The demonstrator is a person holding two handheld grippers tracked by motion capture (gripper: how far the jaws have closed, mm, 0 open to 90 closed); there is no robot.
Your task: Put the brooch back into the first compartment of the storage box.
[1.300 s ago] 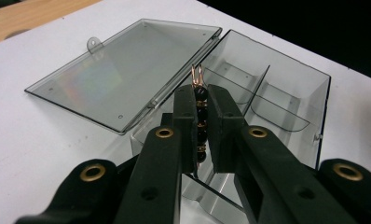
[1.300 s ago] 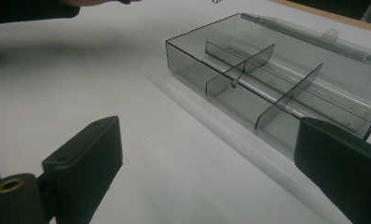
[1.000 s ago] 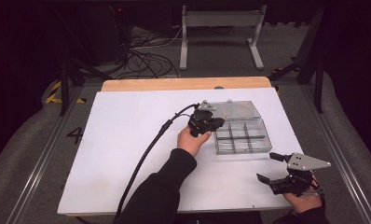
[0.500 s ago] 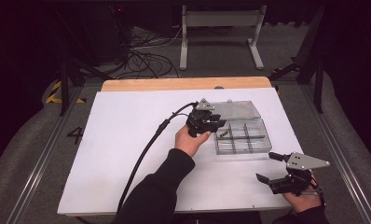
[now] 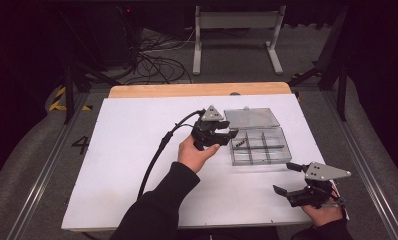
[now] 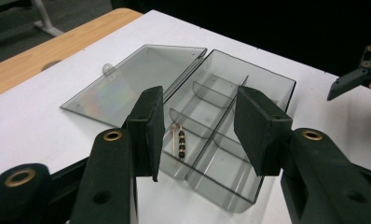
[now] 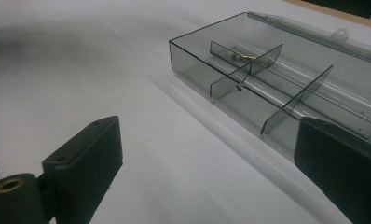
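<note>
In the high view, your left gripper (image 5: 226,136) sits just right of the frame's centre, held in your left hand (image 5: 197,152), with its black cable (image 5: 159,150) trailing down and to the left across the white table (image 5: 127,165). Its jaws have just been opening, and now they stand apart with nothing between them: released, no pad pressing on anything. In the left gripper view, the two black pads (image 6: 148,126) frame the clear compartment box (image 6: 230,140), which lies below and beyond them on the table.

The small beaded earring (image 6: 180,140), dark beads on a thin gold-coloured wire, lies loose in one of the box's compartments, in the row farthest from the open lid. In the left gripper view you see it just right of the left pad, near the frame's centre. In the high view it shows as a tiny dark mark (image 5: 238,144) in the box's left end, just right of your left gripper's tips. In the right gripper view it lies in the far compartment, in the upper middle of the frame (image 7: 239,56).

The box's lid (image 5: 251,118) lies swung open flat on the table, above the tray in the high view.

Your right gripper (image 5: 287,180) rests at the lower right of the high view, well apart from the box, with its jaws spread wide and empty.
</note>
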